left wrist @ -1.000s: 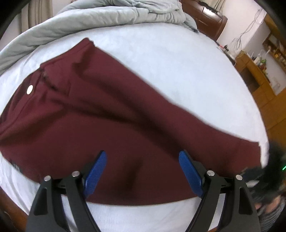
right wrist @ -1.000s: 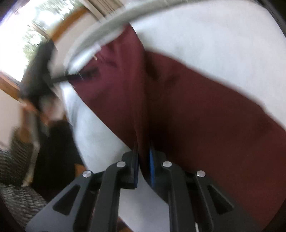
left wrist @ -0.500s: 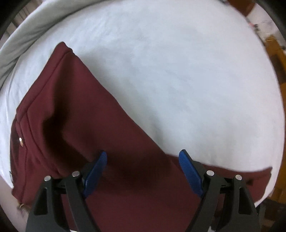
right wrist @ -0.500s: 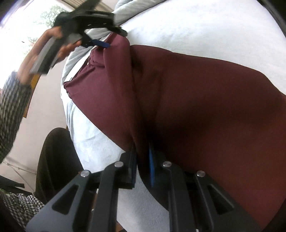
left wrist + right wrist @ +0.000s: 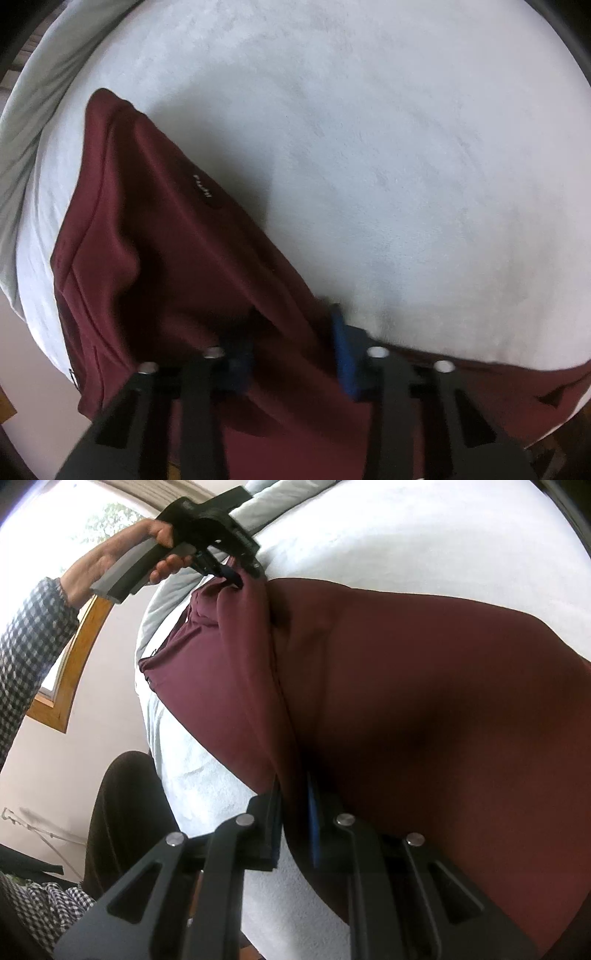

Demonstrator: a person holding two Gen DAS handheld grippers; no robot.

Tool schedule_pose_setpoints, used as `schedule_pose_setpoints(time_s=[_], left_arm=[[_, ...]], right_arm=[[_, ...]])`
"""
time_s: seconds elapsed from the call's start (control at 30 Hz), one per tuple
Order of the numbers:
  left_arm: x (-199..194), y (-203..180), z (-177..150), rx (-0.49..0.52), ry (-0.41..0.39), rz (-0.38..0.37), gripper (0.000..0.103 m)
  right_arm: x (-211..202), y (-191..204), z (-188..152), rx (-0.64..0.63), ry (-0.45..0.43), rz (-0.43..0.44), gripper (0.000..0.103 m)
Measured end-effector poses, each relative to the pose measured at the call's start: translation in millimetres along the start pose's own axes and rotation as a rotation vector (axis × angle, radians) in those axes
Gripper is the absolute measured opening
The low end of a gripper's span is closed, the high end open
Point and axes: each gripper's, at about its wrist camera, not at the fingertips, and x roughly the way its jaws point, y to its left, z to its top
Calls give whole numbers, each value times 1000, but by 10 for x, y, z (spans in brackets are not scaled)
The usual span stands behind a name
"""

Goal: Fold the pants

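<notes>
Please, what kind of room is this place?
Probably a bedroom: the pants lie on a wide white bed sheet, a grey quilt is bunched at its edge, and a wood-framed window is beside it.

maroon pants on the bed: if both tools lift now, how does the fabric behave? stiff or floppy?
Likely floppy: the maroon fabric pants already bunch into soft folds where the right tool pinches them. Probably sags between grips, since the left tool, jaws closing on a raised fold, sits far along the garment. Unlikely to slide freely on the pale fuzzy bed cover.

Right gripper (image 5: 293, 812) pinches maroon pants (image 5: 424, 709) on white bedsheet (image 5: 424, 535).
</notes>
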Motion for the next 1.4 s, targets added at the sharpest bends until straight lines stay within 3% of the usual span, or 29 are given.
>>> schedule_pose_setpoints(time_s=[0.07,0.17,0.23,0.3,0.43,0.6,0.63,0.67,0.73,0.8,0.87,0.9,0.97,1.03,1.13,1.23,1.4], left_arm=[[-89,103,-82,-25,-39,-48,16],[-400,301,-451,-56,-213,-119,13],[-613,526,-917,-94,-375,-158,13],[-687,700,-1352,-129,-481,-182,12],[-457,1080,-2253,-245,-606,-256,12],[11,1230,-2627,-389,-566,-330,12],[90,1257,-2652,-411,-549,-364,12],[103,1240,-2680,-418,-540,-383,12],[146,1290,-2737,-456,-532,-440,15],[190,1348,-2719,-485,-514,-515,24],[326,1395,-2705,-532,-513,-572,44],[424,1507,-2756,-564,-521,-620,49],[469,1533,-2705,-587,-505,-650,46],[496,1469,-2706,-566,-491,-631,37],[470,1355,-2654,-562,-451,-664,37],[337,1235,-2821,-510,-480,-647,37],[180,939,-2824,-454,-505,-775,37]], right_arm=[[-23,-8,-5,2,-8,-6,11],[-78,13,4,-10,-19,-36,12],[-114,18,9,-9,-33,-51,13],[-128,17,14,-8,-39,-59,14],[-126,5,-16,-5,-34,-70,17],[-140,85,-30,-26,-16,-118,25],[-157,113,-35,-29,-12,-126,33],[-179,129,-31,-28,-12,-130,47],[-224,186,-38,-31,-24,-142,61],[-282,233,-57,-39,-36,-182,63],[-323,227,-76,-12,-46,-181,64],[-339,214,-88,9,-53,-171,64],[-354,205,-109,40,-71,-163,64],[-389,215,-119,51,-85,-146,65],[-434,297,-99,66,-116,-104,65],[-476,383,-58,69,-153,-97,65],[-392,521,178,130,-215,56,65]])
